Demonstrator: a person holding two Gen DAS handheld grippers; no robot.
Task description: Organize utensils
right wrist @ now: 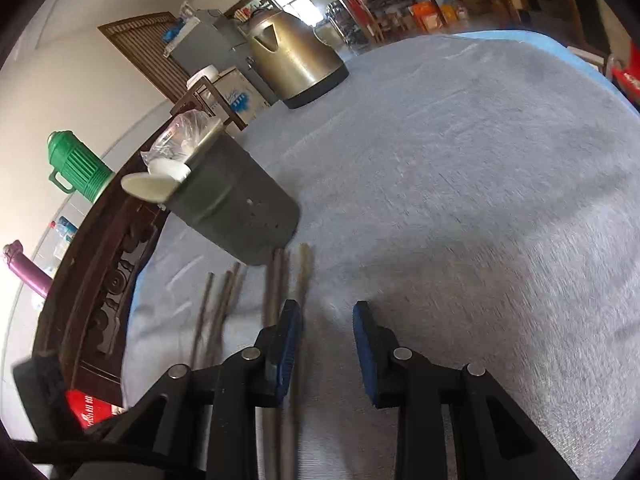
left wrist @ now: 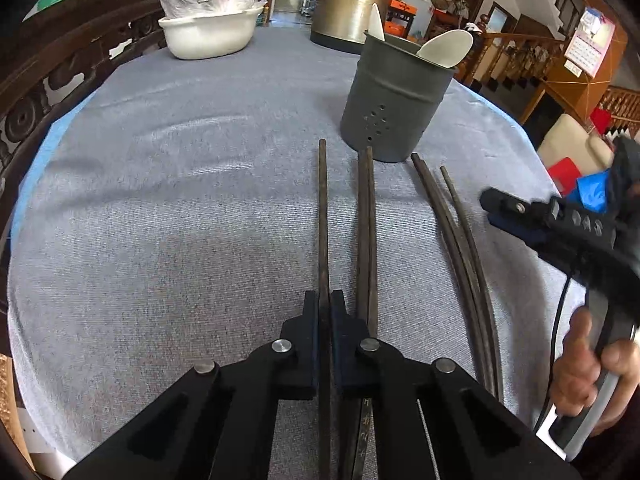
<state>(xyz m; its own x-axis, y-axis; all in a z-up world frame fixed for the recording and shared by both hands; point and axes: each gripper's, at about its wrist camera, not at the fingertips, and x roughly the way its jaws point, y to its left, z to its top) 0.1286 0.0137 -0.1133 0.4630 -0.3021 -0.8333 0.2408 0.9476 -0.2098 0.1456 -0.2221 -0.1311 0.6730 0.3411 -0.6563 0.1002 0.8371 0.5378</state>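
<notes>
Here the left gripper (left wrist: 325, 300) has its jaws pinched tight on a single dark chopstick (left wrist: 323, 208), which runs straight ahead from between the black pads and lies along the grey tablecloth (left wrist: 180, 220). Just to the right of that gripper lies a pair of chopsticks (left wrist: 366, 240) side by side, touching each other, and further right another two thin chopsticks (left wrist: 460, 240) curve away, close together. Ahead of the gripper and a little to its right stands a grey metal utensil holder (left wrist: 394, 100), upright, with small holes in its wall and two white spoons (left wrist: 444, 48) sticking out of its top. The far tips of the middle pair reach almost to its base. Beyond the holder sits a brass-coloured kettle (left wrist: 352, 4), and far ahead to the left a white basin (left wrist: 210, 34) with a plastic bag in it.

The right gripper (right wrist: 326, 316) hangs over the cloth with its blue-padded jaws partly apart and nothing between them. Its left pad is just beside the rightmost chopsticks, which lie below it. A hand (left wrist: 584, 376) grips its handle at the right edge of the left view.
</notes>
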